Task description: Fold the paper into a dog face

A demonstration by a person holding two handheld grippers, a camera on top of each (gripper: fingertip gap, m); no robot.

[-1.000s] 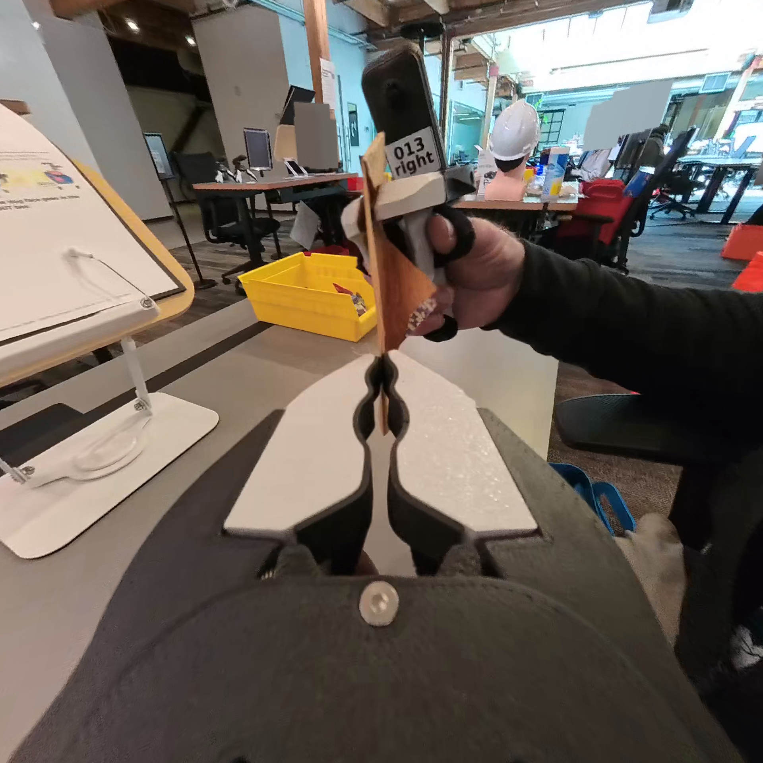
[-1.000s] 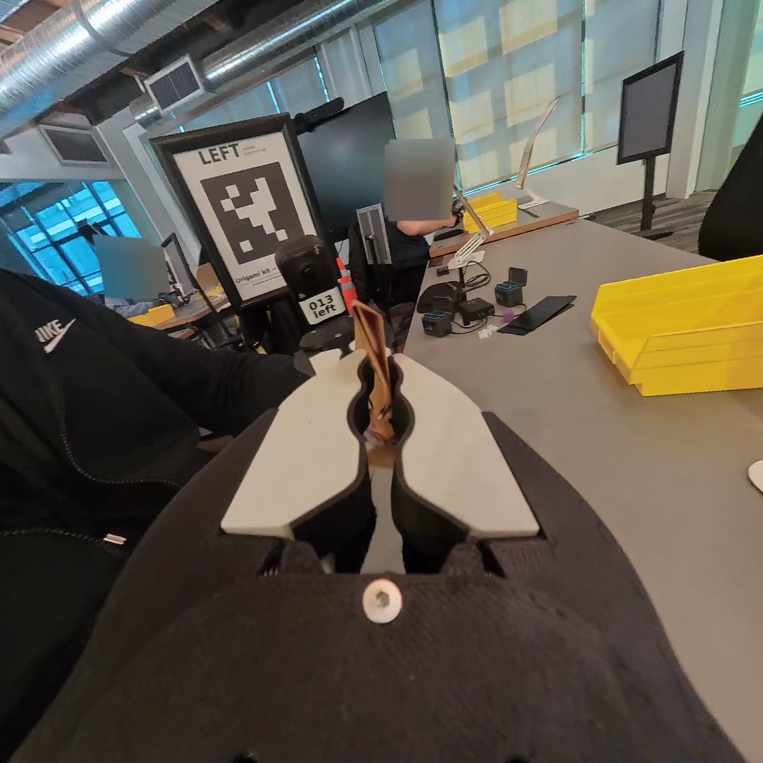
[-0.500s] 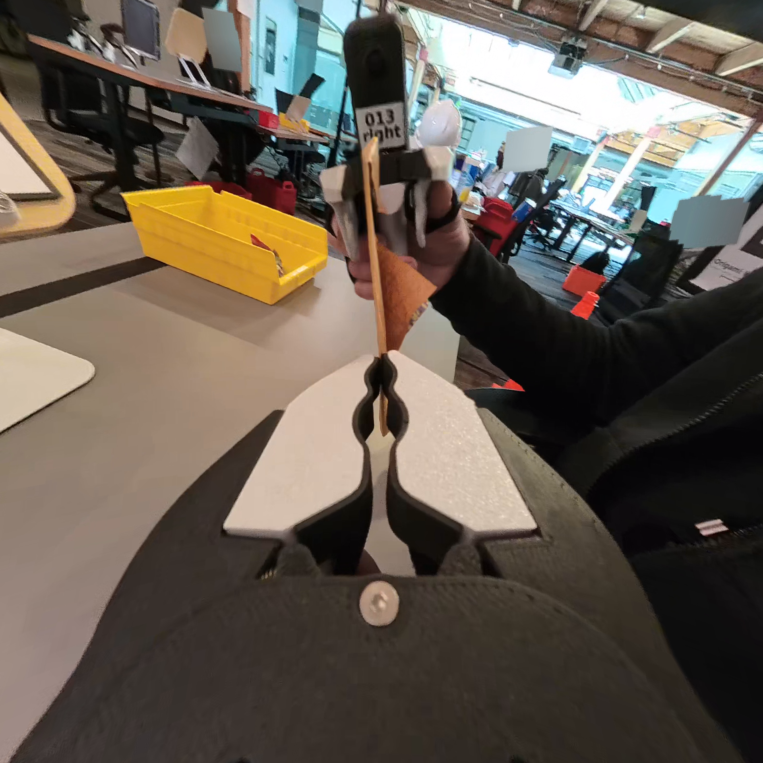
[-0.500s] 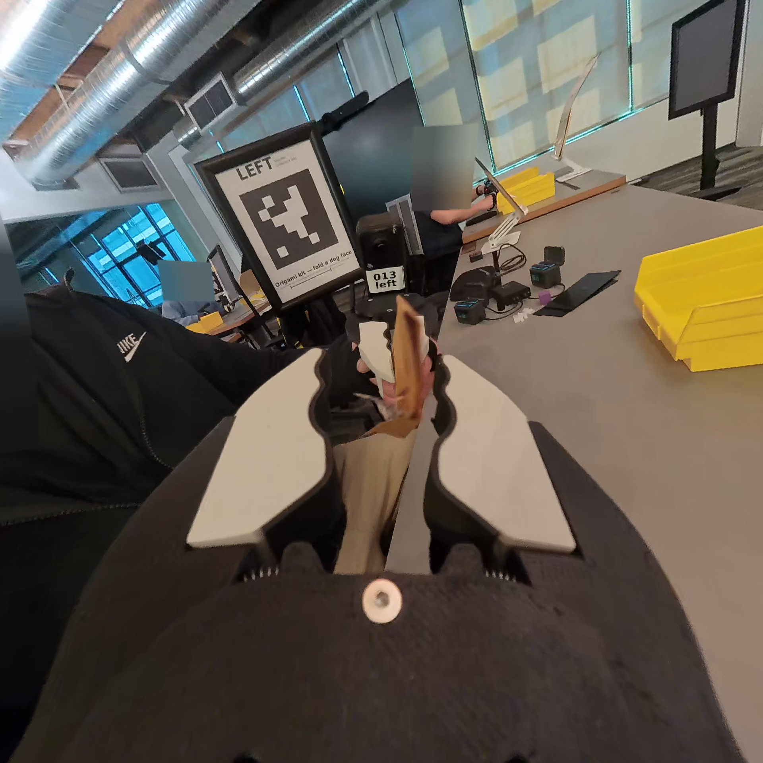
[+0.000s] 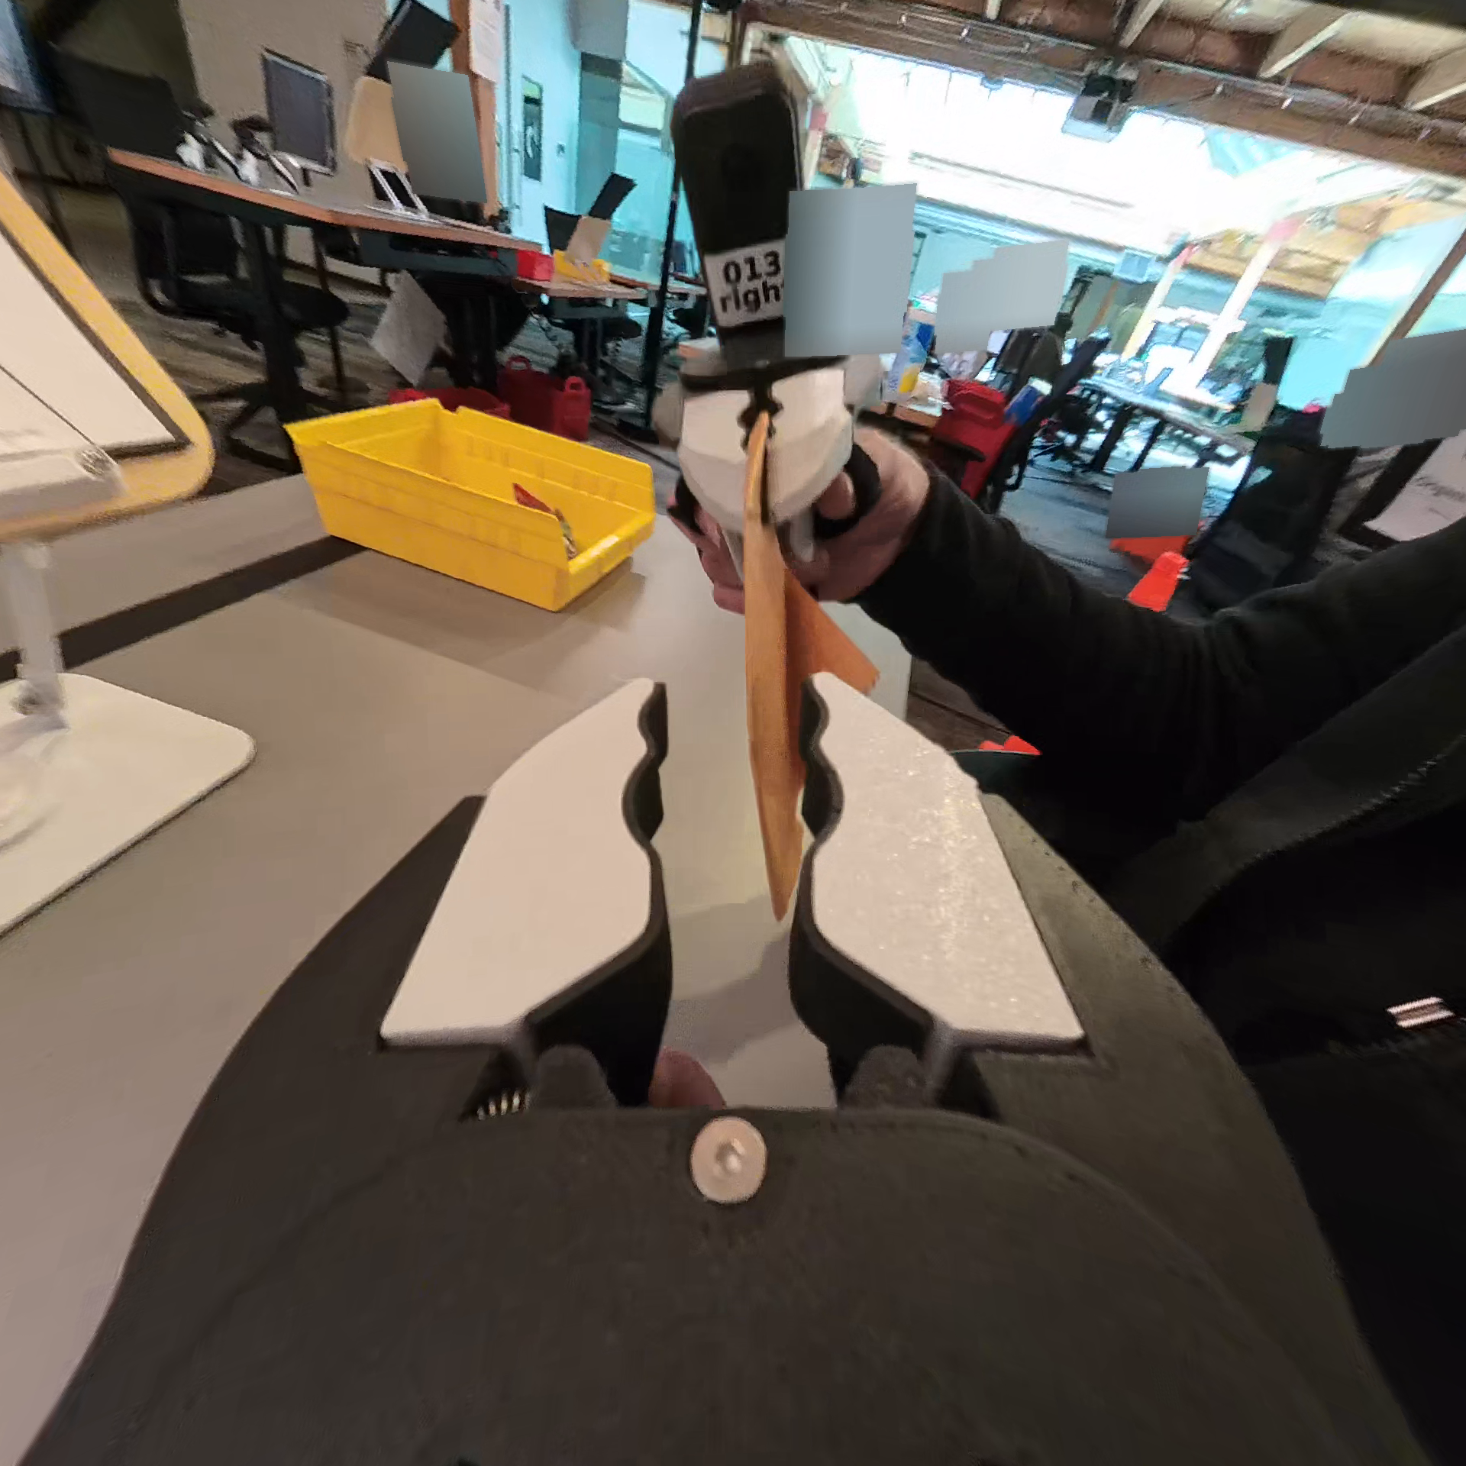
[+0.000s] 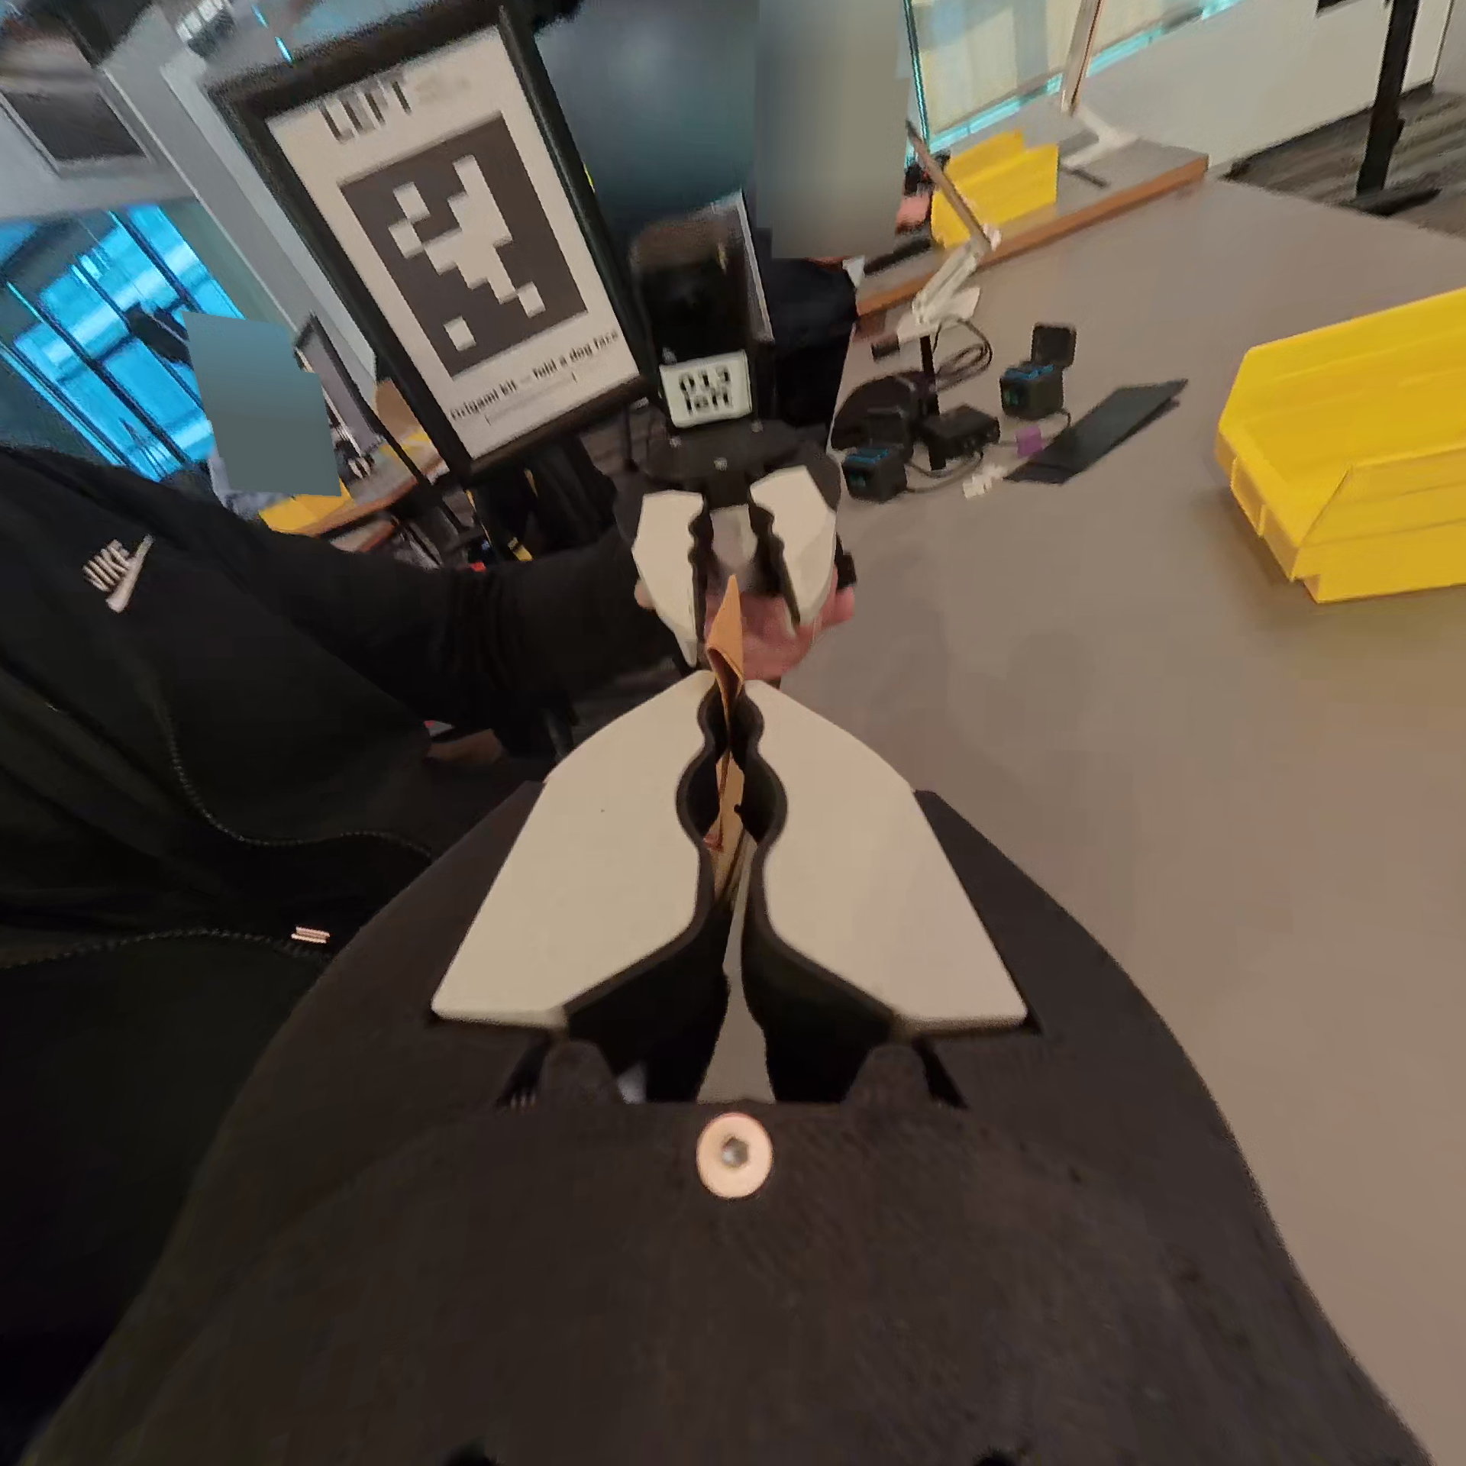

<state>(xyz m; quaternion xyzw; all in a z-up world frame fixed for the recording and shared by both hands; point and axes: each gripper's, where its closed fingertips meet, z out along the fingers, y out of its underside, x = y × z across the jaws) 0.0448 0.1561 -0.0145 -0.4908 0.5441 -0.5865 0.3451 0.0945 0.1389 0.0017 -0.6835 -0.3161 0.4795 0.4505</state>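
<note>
In the left wrist view, a white document stand [image 5: 119, 761] with a yellow-edged board fills the left edge of the frame, standing on the grey table [image 5: 381, 714]; right of it, in the upper middle-left, sits a yellow plastic bin [image 5: 468, 500] with a few scraps inside; at centre the left gripper [image 5: 726, 706] has its white fingers [image 5: 555, 857] spread wide, holding nothing; the folded orange-brown paper [image 5: 765, 714] hangs edge-on in that gap, close against the right-hand finger, though whether it touches cannot be told; above centre the right gripper [image 5: 761, 420] is clamped on the paper's upper end, with a black-sleeved arm [image 5: 1071, 658] running off to the right. In the right wrist view, a framed black-and-white marker sign [image 6: 460, 246] stands upper left; at centre the right gripper [image 6: 726, 690] pinches the paper [image 6: 726, 635], its tip poking up past the fingertips; just beyond, the left gripper [image 6: 742, 571] faces the camera with jaws apart; another yellow bin [image 6: 1348, 476] sits at the right edge.
</note>
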